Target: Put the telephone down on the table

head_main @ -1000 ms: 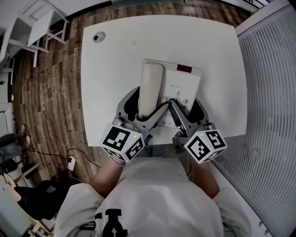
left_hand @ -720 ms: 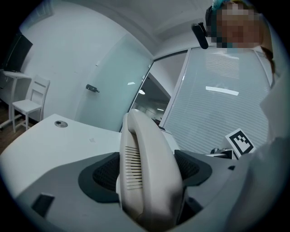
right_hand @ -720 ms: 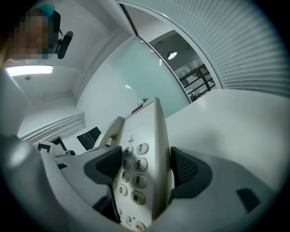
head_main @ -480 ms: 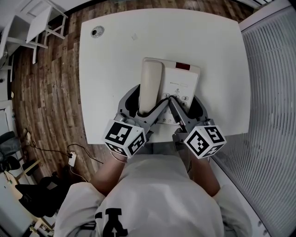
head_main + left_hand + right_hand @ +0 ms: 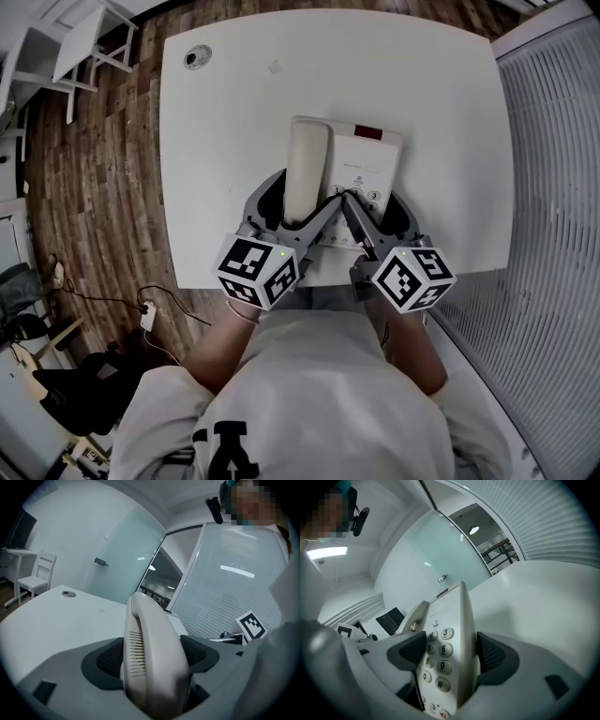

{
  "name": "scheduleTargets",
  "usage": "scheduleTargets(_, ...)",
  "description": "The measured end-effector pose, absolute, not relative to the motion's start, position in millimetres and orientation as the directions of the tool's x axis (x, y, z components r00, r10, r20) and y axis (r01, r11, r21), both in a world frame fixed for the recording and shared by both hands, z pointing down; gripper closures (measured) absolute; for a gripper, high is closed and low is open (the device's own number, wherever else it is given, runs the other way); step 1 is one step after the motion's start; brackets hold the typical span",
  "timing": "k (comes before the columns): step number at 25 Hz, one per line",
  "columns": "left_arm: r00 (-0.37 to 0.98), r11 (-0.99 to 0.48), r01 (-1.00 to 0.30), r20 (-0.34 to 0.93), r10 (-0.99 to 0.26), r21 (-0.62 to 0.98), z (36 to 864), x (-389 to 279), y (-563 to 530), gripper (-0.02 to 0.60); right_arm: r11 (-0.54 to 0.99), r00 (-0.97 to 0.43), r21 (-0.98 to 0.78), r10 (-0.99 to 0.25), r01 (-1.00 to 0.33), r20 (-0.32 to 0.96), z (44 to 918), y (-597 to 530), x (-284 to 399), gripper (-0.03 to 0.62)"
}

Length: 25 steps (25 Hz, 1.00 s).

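So both grippers are busy here, one on each side of the same telephone point(image 5: 367, 167). The left gripper point(image 5: 292, 214) has its jaws clamped across the near end of the handset point(image 5: 306, 169), which sits in its cradle on the left side of the base. In the left gripper view the handset fills the gap between the two dark pads and runs straight out ahead. The right gripper point(image 5: 377, 214) is pinched on the keypad point(image 5: 433, 656) side of the base, one pad on the button face and the other on the outer edge.

The bit that matters for setting it down: the phone's long axis points dead ahead of both grippers, in line with the jaws and away from the person. Both grips are at the near end, so the far end sticks out unsupported in front. Neither gripper is nearer than the other, they're side by side and nearly touching at the tips.

The table point(image 5: 225, 141) is below the jaws, with the whole phone over it, near its front edge. Can't honestly tell from the head view if the base is already touching the tabletop or hovering just above it.

My guess is the move is straight down with both grippers together, so it lands flat and the far end doesn't dip.
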<state>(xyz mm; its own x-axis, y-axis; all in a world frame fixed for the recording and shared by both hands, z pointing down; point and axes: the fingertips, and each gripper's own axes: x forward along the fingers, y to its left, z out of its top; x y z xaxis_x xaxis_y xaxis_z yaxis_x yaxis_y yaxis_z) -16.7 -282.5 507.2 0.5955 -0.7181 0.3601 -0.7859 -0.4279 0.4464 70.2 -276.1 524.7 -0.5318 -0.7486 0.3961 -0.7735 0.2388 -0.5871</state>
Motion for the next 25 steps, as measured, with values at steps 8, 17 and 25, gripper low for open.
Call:
scheduleTargets(8, 0.581, -0.401, -0.797, 0.392, -0.713, 0.451, 519, -20, -283, 0.202, 0.220, -0.535, -0.594, -0.730, -0.773, 0.426, 536, -276, 67, 0.260)
scheduleTargets(17, 0.575, -0.386, -0.803, 0.421, -0.702, 0.454, 526, -18, -282, 0.206, 0.201, -0.537, -0.603, -0.714, -0.772, 0.450, 543, -276, 68, 0.260)
scheduleTargets(25, 0.564, -0.365, -0.811, 0.441, -0.698, 0.457, 528, -20, -283, 0.211, 0.186, -0.536, -0.604, -0.698, -0.775, 0.474, 546, -277, 67, 0.260)
